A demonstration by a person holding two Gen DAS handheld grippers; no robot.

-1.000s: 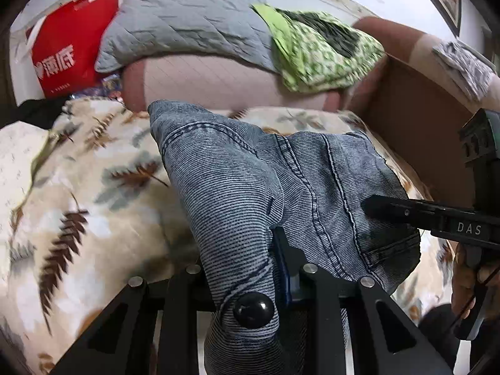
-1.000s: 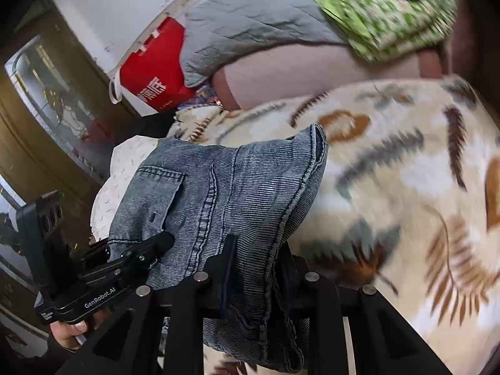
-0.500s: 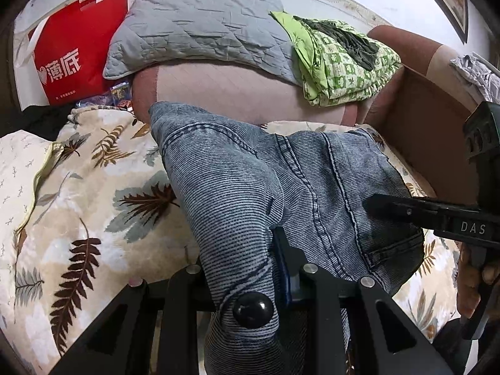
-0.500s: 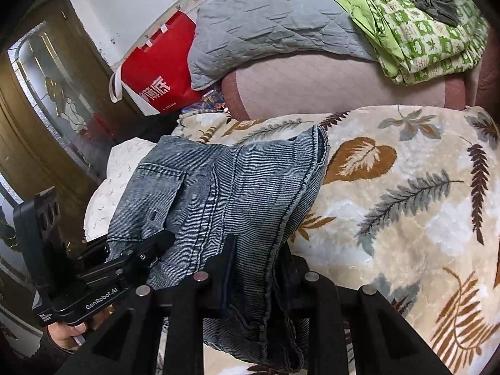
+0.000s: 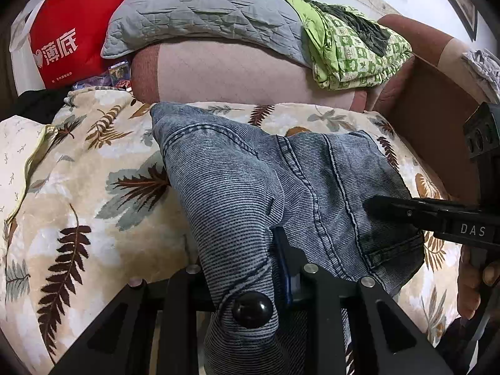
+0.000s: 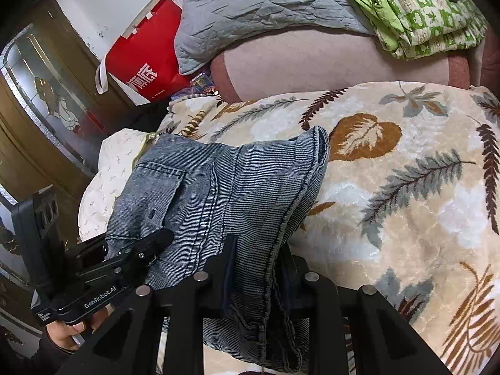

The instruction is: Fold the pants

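Carrying the folded pants lower over the leaf-print blanket, both the left gripper and right gripper are staying clamped narrow on denim, its far fold pointing toward twelve o'clock, nearing laydown.

— What's different from a second ago?

— Both hands carry the jeans forward and a little lower over the leaf-print blanket. The far fold of the denim now sits nearer the pink sofa back.

— Anything else?

— From the right side, more blanket shows beyond the jeans, and the green patterned cloth has slid toward the top edge. From the left side, the grey quilt and the red bag loom larger and closer.
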